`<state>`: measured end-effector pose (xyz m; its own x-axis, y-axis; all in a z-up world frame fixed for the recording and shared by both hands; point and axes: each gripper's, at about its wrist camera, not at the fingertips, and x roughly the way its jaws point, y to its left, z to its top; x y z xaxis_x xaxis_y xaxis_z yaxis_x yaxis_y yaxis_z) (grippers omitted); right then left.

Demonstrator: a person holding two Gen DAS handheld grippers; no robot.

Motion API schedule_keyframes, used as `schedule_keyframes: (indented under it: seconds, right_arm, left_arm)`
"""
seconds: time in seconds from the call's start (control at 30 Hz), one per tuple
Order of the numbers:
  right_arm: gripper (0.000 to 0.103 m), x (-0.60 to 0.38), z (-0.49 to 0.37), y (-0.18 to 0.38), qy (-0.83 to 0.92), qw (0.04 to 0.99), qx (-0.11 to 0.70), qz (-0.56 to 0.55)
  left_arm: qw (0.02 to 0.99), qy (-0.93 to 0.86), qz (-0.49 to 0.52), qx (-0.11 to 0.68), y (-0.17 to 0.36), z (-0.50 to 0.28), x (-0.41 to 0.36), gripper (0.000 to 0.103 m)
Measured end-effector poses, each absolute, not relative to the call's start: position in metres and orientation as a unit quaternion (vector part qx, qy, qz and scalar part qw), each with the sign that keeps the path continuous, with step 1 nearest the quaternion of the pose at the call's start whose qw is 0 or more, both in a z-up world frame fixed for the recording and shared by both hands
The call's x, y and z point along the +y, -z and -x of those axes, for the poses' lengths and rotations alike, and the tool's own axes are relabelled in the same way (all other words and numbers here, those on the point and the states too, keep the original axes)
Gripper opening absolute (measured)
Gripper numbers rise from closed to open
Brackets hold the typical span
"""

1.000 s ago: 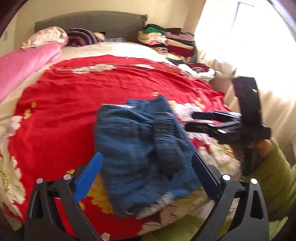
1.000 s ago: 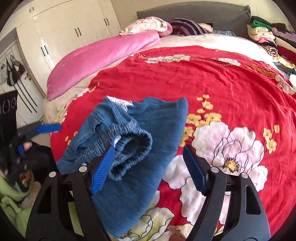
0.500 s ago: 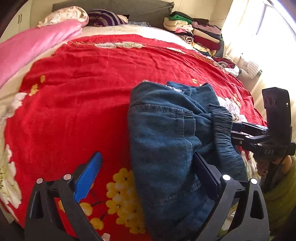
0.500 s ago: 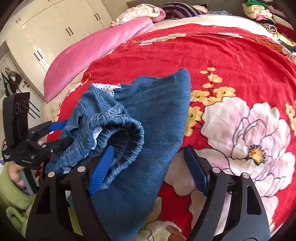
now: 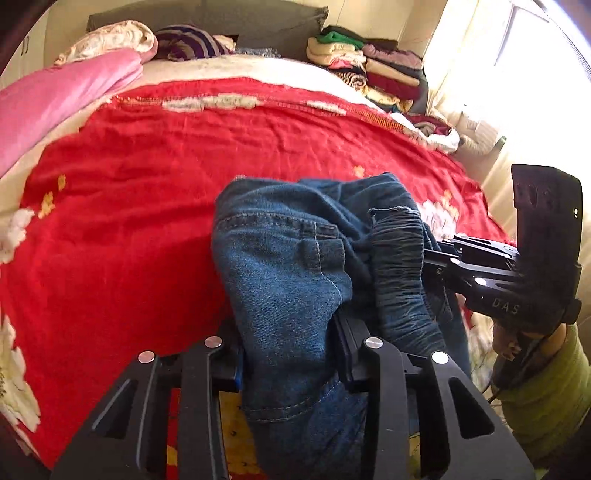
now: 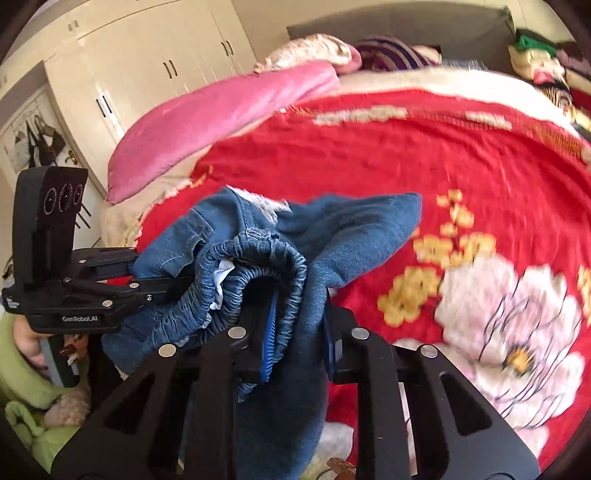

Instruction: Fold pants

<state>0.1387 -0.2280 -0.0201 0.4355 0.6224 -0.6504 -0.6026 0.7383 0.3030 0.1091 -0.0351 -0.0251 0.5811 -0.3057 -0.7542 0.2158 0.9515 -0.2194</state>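
A pair of blue denim pants (image 5: 288,266) lies bunched near the front edge of the red bedspread (image 5: 147,221). Its elastic waistband (image 6: 266,258) gapes open towards me. My left gripper (image 5: 288,354) is closing, and its pads press on a fold of denim at the pants' left side. My right gripper (image 6: 299,339) is also closing, with its blue pads pinching the waistband and the cloth beside it. Each gripper shows in the other's view: the right gripper (image 5: 436,258) sits at the waistband, and the left gripper (image 6: 147,277) has its tips buried in denim.
A pink quilt (image 5: 55,103) lies along the bed's left side. Folded clothes (image 5: 369,66) are stacked at the far right by the grey headboard (image 5: 221,18). A white wardrobe (image 6: 147,74) stands left of the bed. A person's green sleeve (image 5: 546,387) shows behind the right gripper.
Both grippers came in over the pants and their wide jaws closed onto the denim. The waist end is now gathered up between the two grippers.
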Motion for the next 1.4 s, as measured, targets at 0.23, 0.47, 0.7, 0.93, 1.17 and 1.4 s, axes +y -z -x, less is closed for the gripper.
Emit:
schedule_keyframes:
  seconds: [0.23,0.47,0.7,0.93,1.17,1.4]
  right_arm:
    - [0.014,-0.211,-0.165,-0.01,-0.37,0.86,0.351,0.009]
    - [0.014,-0.193,-0.205,-0.018,-0.353,0.873,0.337,0.019]
    - [0.014,-0.184,-0.225,-0.005,-0.336,0.873,0.353,0.027]
    - [0.028,-0.188,-0.231,0.015,-0.304,0.869,0.389,0.027]
    - [0.051,-0.195,-0.239,0.043,-0.264,0.858,0.44,0.029]
    - [0.065,-0.199,-0.231,0.033,-0.259,0.866,0.426,0.026]
  left_arm:
    - [0.906,0.125,0.045,0.403,-0.004,-0.132,-0.021,0.034]
    - [0.914,0.11,0.038,0.39,-0.015,-0.167,-0.01,0.034]
    - [0.909,0.11,0.046,0.398,0.001,-0.187,-0.004,0.035]
    - [0.9,0.102,0.065,0.419,0.03,-0.192,0.006,0.053]
    - [0.89,0.094,0.102,0.434,0.054,-0.195,0.022,0.074]
    - [0.893,0.091,0.102,0.429,0.048,-0.19,0.023,0.082]
